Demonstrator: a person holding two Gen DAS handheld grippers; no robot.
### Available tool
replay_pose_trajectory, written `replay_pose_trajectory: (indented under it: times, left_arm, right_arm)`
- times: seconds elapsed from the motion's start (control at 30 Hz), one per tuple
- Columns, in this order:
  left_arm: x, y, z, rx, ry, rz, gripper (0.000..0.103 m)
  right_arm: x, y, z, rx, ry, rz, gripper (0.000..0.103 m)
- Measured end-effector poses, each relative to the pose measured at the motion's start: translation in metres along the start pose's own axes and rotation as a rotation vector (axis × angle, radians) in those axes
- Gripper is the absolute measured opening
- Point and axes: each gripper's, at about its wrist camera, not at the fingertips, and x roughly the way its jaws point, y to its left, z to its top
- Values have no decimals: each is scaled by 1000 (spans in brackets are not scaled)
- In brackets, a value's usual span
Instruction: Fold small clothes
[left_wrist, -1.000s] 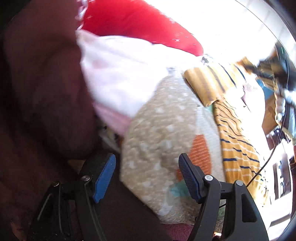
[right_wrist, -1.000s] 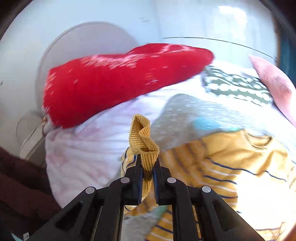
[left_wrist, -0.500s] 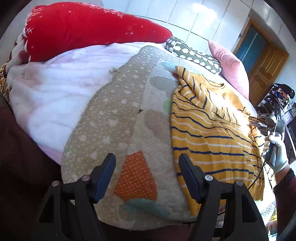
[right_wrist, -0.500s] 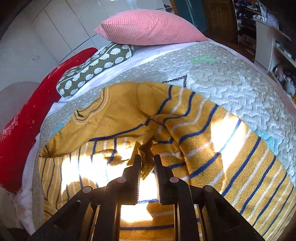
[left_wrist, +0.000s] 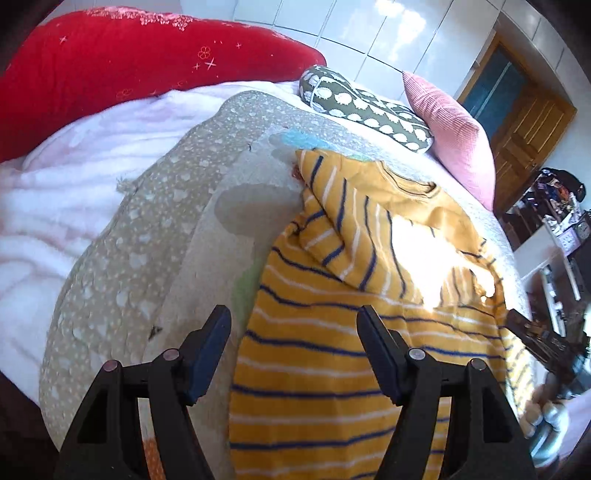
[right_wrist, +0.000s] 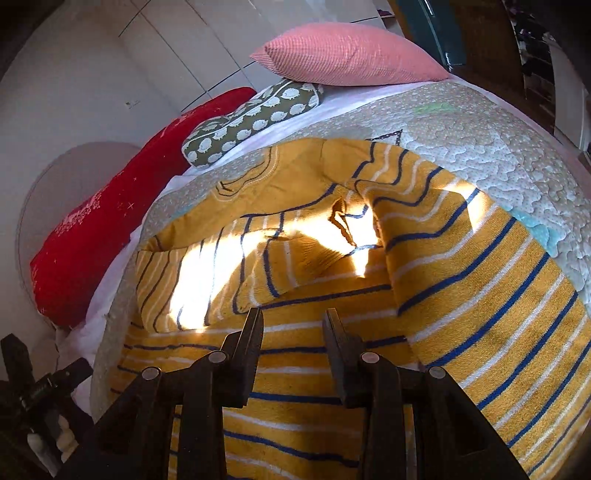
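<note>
Right claw (right_wrist: 293, 321) now parted — sleeve released onto striped sweater (right_wrist: 461, 295), left claw (left_wrist: 295, 325) open

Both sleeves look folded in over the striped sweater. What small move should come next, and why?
Probably lower the open left hand-held gripper to pinch the sweater near its hem: both sleeves lie across the chest and the right hand-held gripper is open and empty.

Our left gripper (left_wrist: 293, 325) is matte black plastic with blue finger pads (left_wrist: 207, 354) and silver screws; our right gripper (right_wrist: 291, 325) is all black, likewise silver-screwed.
</note>
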Motion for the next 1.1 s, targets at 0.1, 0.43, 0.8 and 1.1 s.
replay_pose_trajectory:
  times: [0.1,0.43,0.8,1.1]
  left_arm:
    - [24,-4,16,30,-43,68,70]
    - [60,63,29,-185,-50,-129,69]
    - [42,99,30,-226,-68,-211,69]
    - [41,132,33,-342,-68,-219,69]
  right_arm:
    - [9,34,10,-79,38,44,36]
    - [101,199,53,-417,174,68,52]
    - [247,307,56,-736,363,-171,32]
    - [258,291,104,-663,197,-473,10]
